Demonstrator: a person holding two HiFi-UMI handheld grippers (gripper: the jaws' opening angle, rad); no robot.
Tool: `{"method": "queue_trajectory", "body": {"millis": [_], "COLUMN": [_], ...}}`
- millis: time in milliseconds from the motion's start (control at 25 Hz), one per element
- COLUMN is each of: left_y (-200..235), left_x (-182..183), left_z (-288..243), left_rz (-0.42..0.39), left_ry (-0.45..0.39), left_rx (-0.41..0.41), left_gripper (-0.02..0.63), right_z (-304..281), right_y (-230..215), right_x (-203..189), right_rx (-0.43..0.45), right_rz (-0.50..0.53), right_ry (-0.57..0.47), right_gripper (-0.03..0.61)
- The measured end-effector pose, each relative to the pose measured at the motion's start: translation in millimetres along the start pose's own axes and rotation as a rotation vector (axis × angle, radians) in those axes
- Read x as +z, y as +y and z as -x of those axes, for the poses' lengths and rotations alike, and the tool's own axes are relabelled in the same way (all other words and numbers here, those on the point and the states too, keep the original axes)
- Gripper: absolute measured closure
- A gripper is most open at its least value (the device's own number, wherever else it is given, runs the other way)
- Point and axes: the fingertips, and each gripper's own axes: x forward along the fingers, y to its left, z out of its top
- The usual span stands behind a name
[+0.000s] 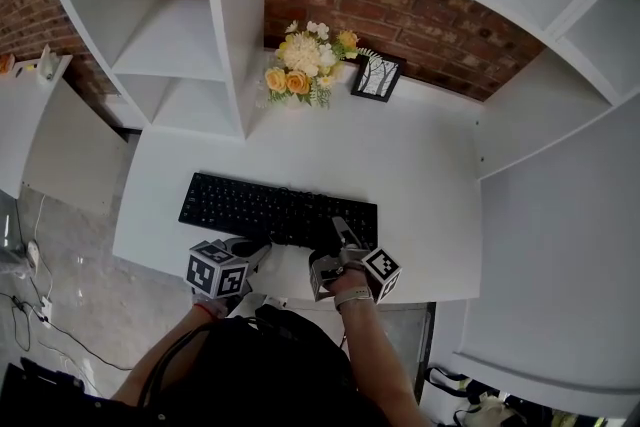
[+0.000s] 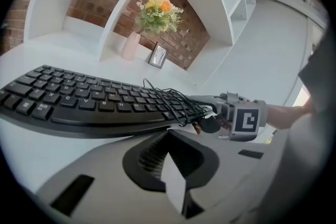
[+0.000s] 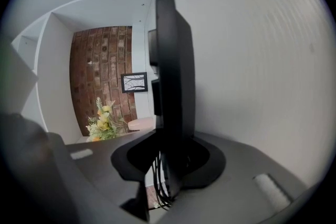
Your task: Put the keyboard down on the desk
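Here we are at the desk, and the keyboard is low over the front of it, long side parallel to the near edge, well short of the flowers and the picture frame at the back. My right gripper is clamped on the keyboard's right end. In the right gripper view the black slab runs edge-on straight into the gap between my fingers, and the loose cable hangs down beside it. My left gripper sits just in front of the keyboard's near edge with its fingers drawn together and nothing between them, so it plays no part in carrying the load. From the left gripper view I see shadow under the front edge, and the right end looks a touch raised, so I judge the keyboard is not yet flat, though I can't say whether its left end touches the surface. The carrying looks all but done. What's left, as I read it, is lowering the right end the last bit, opening my right fingers and drawing them clear without snagging that cable.
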Motion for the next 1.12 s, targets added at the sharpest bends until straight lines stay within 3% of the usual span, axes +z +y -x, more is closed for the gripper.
{"method": "queue_trajectory", "body": {"millis": [160, 400, 760, 1120], "left_y": [-0.4, -0.9, -2.9, -1.9], "left_x": [0.7, 0.3, 4.0, 5.8], "left_z": [-1.8, -0.9, -1.7, -6.5], "left_rz": [0.015, 0.052, 0.085, 0.109], "left_ry": [-0.009, -0.025, -0.052, -0.047], "left_rx": [-0.007, -0.019, -0.048, -0.046], "left_gripper": [0.621, 0.621, 0.621, 0.621], "right_z": [0.9, 0.9, 16.2, 47.3], "right_y": [4.3, 10.7, 16.5, 16.9], "right_x": [-2.1, -3.1, -15.0, -57.0], "right_rx": [0.004, 0.057, 0.078, 0.063], "right_rz": [0.010, 0.052, 0.137, 0.365], "right_ry": [0.007, 0.049, 0.158, 0.416], "right_gripper": [0.462, 0.373, 0.350, 0.351]}}
